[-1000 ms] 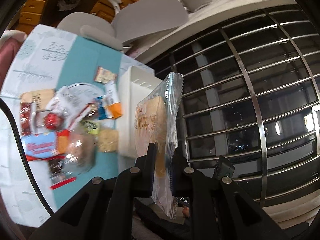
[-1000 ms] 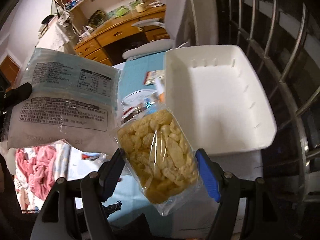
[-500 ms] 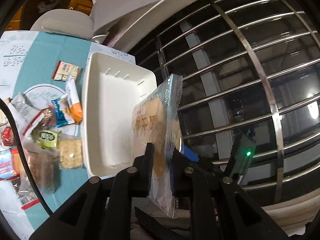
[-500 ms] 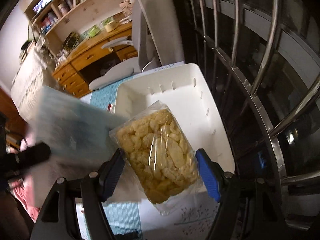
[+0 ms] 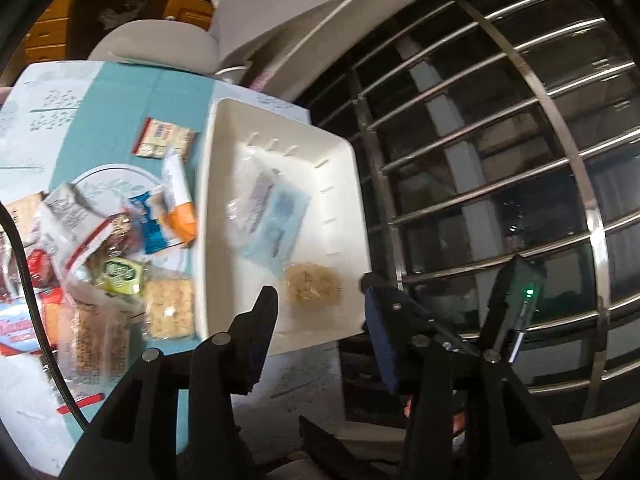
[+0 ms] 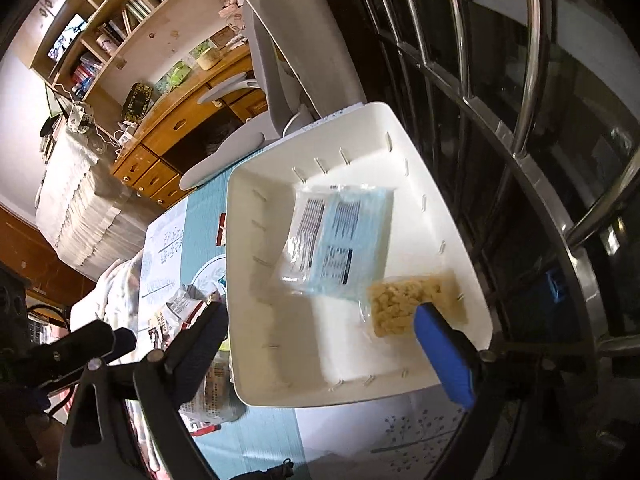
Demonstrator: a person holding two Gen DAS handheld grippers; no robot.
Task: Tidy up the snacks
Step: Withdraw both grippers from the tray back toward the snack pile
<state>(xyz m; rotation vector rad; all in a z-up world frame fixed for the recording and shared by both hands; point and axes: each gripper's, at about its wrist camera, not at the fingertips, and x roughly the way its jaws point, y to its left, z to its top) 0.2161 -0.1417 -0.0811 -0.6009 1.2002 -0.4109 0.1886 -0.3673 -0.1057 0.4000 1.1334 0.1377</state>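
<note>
Both tools tilted down over bin (image 6: 248,216), just opened, empty; packets inside.

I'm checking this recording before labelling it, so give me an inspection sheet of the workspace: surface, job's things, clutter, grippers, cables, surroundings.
Surface: table under a teal and white patterned tablecloth.
Job's things: white bin holds a pale blue snack packet, label side up, and a clear bag of yellow puffed snacks at its near corner.
Clutter: pile of unsorted snack packets left of the bin, several overlapping.
Grippers: left gripper and right gripper both open with nothing between the fingers; jaws have just been opening.
Cables: one black cable crosses the left view's edge.
Surroundings: metal window bars, grey chair, wooden desk, bookshelves.
</note>
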